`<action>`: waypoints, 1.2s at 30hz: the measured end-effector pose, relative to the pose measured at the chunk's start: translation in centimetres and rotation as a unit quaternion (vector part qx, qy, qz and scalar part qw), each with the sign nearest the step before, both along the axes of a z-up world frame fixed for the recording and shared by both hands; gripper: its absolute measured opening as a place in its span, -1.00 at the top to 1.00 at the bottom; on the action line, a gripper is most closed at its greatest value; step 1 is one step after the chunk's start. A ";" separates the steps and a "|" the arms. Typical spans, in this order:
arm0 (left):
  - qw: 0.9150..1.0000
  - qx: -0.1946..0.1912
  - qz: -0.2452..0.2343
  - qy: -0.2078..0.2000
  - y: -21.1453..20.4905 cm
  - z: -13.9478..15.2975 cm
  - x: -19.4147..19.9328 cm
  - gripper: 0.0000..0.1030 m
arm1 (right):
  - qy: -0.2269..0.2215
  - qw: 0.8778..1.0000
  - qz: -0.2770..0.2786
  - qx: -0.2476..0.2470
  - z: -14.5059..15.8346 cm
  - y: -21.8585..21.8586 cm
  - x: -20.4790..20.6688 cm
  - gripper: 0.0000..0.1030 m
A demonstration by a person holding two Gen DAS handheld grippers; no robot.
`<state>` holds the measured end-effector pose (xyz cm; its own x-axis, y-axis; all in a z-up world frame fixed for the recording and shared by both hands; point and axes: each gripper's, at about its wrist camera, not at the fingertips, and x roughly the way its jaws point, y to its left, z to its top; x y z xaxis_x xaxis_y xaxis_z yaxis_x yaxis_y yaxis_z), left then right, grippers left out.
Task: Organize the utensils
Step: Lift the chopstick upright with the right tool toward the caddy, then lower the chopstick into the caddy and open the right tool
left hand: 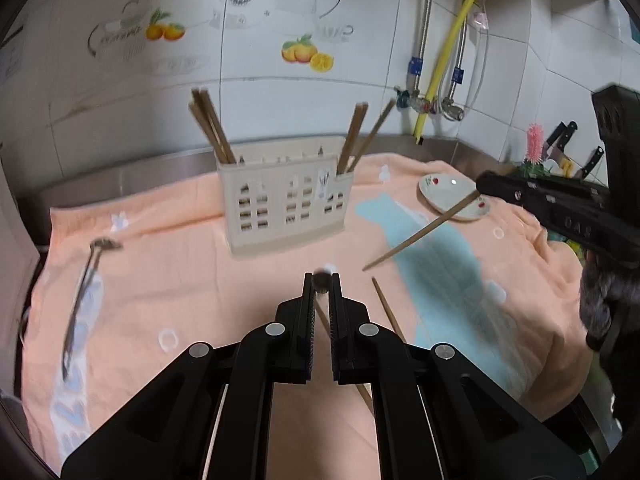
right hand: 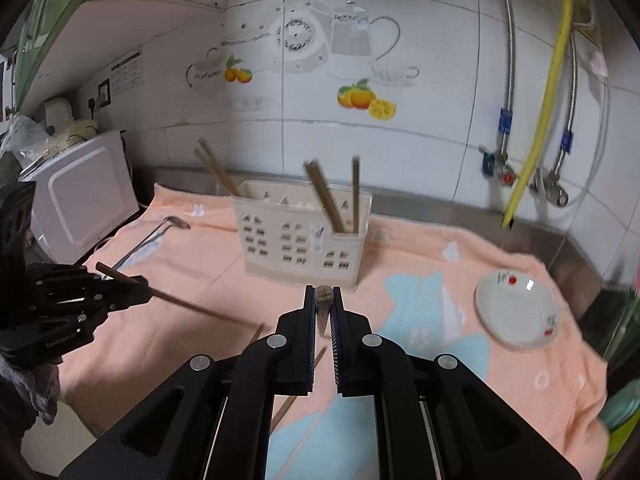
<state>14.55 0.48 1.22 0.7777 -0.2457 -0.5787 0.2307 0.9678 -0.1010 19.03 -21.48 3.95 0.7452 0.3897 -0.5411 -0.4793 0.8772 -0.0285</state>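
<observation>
A beige utensil holder (left hand: 286,196) (right hand: 302,236) stands on the peach towel with several brown chopsticks upright in it. My left gripper (left hand: 321,282) is shut on a chopstick (left hand: 320,312), seen end-on between the fingers; in the right wrist view (right hand: 140,283) that chopstick (right hand: 180,300) sticks out both sides of it. My right gripper (right hand: 323,296) is shut on another chopstick (right hand: 322,308); in the left wrist view (left hand: 486,188) its chopstick (left hand: 420,232) slants down left. A loose chopstick (left hand: 386,308) (right hand: 296,392) lies on the towel. A metal ladle (left hand: 86,280) (right hand: 156,232) lies at the left.
A small white dish (left hand: 452,196) (right hand: 516,308) sits on the towel at the right. A white appliance (right hand: 80,200) stands at the left. Pipes and a yellow hose (right hand: 548,96) run down the tiled wall. Knives (left hand: 564,140) and a pink brush (left hand: 534,142) stand at the far right.
</observation>
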 end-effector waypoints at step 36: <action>0.993 0.015 0.051 -0.102 2.7 13.7 9.8 0.90 | 0.022 0.999 -0.007 -0.027 8.4 3.9 14.1 0.87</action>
